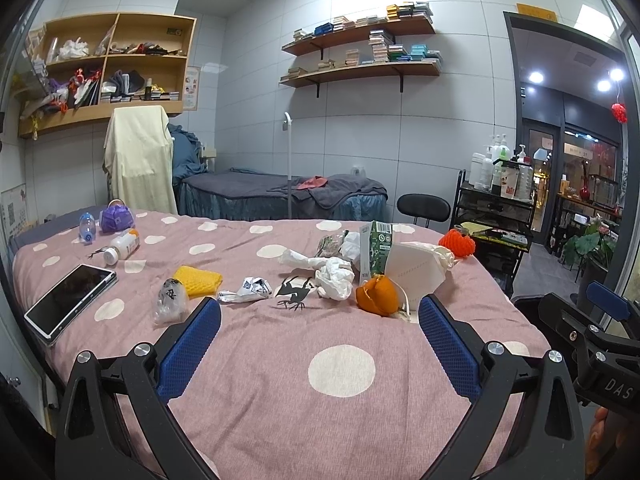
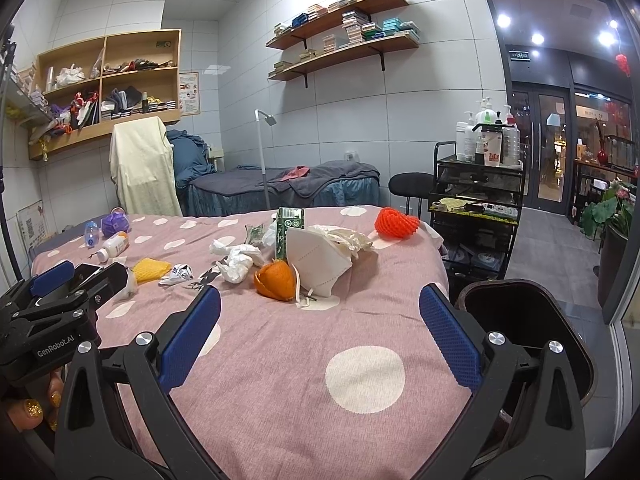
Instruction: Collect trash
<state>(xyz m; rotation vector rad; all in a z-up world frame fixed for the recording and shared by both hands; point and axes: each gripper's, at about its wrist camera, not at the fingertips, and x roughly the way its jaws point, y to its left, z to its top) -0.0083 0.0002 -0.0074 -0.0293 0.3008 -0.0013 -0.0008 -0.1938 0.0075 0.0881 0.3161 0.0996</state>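
So basically nothing's been picked up yet as far as I can tell, the whole mess sits on the pink bedcover with white polka dots [image 1: 340, 368]. Both tongs are spread wide and empty: the left gripper [image 1: 320, 344] hovers low over the near edge of the bed, and the right gripper [image 2: 320, 344] does the same just beside it, at about 3 o'clock of the left one. From the left wrist view, the trash pile is at 12 o'clock: a curled orange peel [image 1: 378, 294], a folded white face mask [image 1: 416, 268] touching it at its 2 o'clock, a green and white drink carton [image 1: 374, 250] standing upright behind, a crumpled white tissue [image 1: 334, 276], a scrunched printed wrapper [image 1: 250, 290], a clear crinkled plastic bag [image 1: 171, 300], a yellow foam net sleeve [image 1: 198, 280] and a red foam fruit net [image 1: 458, 242] far off at 1 o'clock. Over at 10 o'clock there's a small white pill bottle lying down [image 1: 122, 248] and a black smartphone [image 1: 70, 300], which I'd guess isn't trash. The dark round bin [image 2: 520, 320] shows in the right wrist view at 3 o'clock, off the bed's right edge; I can't see whether anything is in it. My read: this is the very start, everything is left to do, and the peel or mask looks like the closest first grab
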